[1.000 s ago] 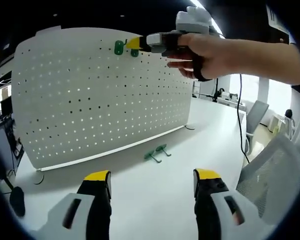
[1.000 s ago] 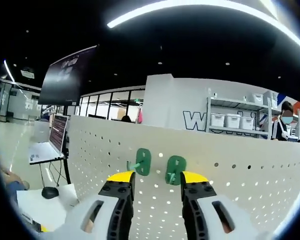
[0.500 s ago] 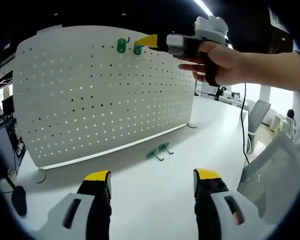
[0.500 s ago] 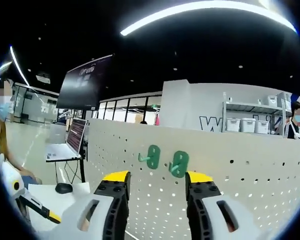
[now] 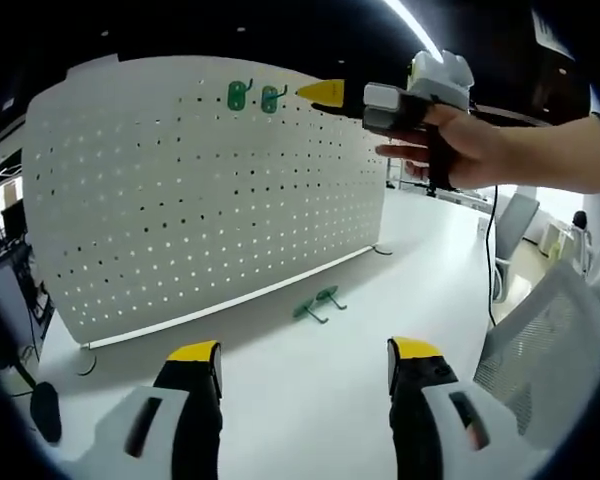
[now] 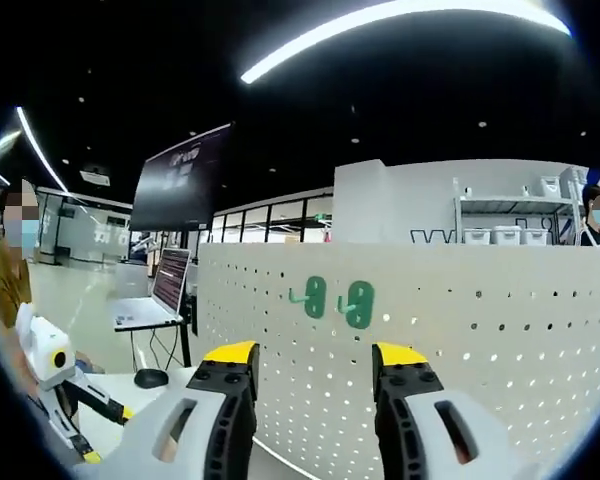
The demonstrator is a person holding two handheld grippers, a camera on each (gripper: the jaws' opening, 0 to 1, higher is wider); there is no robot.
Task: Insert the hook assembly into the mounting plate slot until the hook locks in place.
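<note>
Hooks on board: two green hooks (image 5: 251, 97) sat side by side near the pegboard's (image 5: 180, 200) top edge, at about 11 o'clock in my left gripper view; in my right gripper view they (image 6: 335, 300) hung dead ahead, just above the gap between my jaws. Both looked seated flat against the panel, so I judged them locked.
Spare hooks: two more hooks (image 5: 315, 303) lay on the table (image 5: 310, 400) at the board's foot, near the centre of the left gripper view, within easy reach for a next pick.
Right gripper (image 5: 325, 93): I held it up at 1 o'clock in the left gripper view, tip just beside the mounted hooks but apart from them. Its jaws stood wide with nothing between them, which I read as a release made on purpose.
Left gripper (image 5: 305, 365): I kept it low over the table at 6 o'clock, jaws wide and empty, aimed so board and spares both showed.
Progress: two in, two loose; I judged the job half done.
Risk: a hook only half seated could tip out of its hole.
</note>
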